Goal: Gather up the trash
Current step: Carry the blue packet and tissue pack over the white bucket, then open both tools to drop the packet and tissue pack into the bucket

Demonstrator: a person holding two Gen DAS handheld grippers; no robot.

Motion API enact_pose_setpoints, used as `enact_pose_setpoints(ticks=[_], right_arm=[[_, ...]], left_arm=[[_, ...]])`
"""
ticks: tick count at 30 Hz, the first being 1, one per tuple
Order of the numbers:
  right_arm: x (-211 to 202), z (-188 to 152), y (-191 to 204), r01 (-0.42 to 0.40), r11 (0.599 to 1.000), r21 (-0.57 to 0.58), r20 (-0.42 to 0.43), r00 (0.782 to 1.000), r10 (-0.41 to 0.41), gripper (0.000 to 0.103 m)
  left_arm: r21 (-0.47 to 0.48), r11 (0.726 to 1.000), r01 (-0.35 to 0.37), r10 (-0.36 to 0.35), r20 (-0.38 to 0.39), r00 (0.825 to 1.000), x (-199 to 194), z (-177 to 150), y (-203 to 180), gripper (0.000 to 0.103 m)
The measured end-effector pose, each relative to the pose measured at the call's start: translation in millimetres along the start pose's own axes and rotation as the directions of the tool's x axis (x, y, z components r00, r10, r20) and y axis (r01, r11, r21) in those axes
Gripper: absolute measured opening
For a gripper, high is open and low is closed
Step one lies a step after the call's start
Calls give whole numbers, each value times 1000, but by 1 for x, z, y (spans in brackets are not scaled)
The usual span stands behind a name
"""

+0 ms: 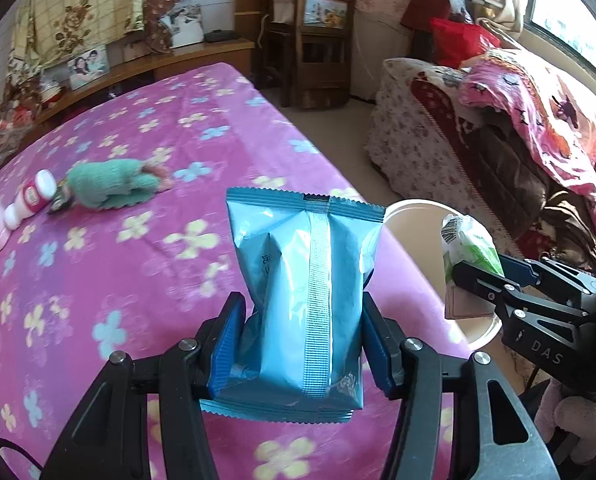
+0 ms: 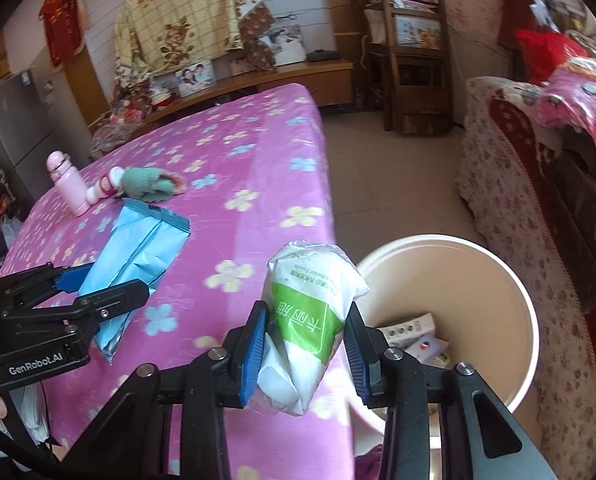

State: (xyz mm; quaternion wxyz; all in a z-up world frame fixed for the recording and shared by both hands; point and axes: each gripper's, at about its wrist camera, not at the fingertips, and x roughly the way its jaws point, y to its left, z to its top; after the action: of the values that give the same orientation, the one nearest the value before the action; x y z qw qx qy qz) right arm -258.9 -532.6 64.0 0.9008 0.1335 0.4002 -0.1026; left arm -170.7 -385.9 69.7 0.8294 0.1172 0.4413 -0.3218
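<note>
1. The right gripper [image 2: 305, 354] was clamped narrowly on a green-and-white tissue pack [image 2: 312, 312], whose long axis ran out along the fingers.
2. The left gripper [image 1: 302, 346] pinched a blue snack packet [image 1: 302, 300] at its lower half, with its long seam pointing away from the jaws.
3. The cream bin [image 2: 510, 280] stood on the floor against the bed's edge, with rubbish already inside.
4. The tissue pack hung just beside the bin's near rim; the snack packet sat further from the bin, above the pink bedspread [image 1: 137, 248].
5. The right hand probably drops its load first.
</note>
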Motion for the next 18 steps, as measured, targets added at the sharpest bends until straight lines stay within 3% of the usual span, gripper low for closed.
enact_pose_setpoints(ticks=[18], right_arm=[[1, -9, -75, 119, 987, 110, -14, 993, -118, 40]], left_arm=[[58, 994, 90, -88, -40, 995, 35, 18, -61, 58]])
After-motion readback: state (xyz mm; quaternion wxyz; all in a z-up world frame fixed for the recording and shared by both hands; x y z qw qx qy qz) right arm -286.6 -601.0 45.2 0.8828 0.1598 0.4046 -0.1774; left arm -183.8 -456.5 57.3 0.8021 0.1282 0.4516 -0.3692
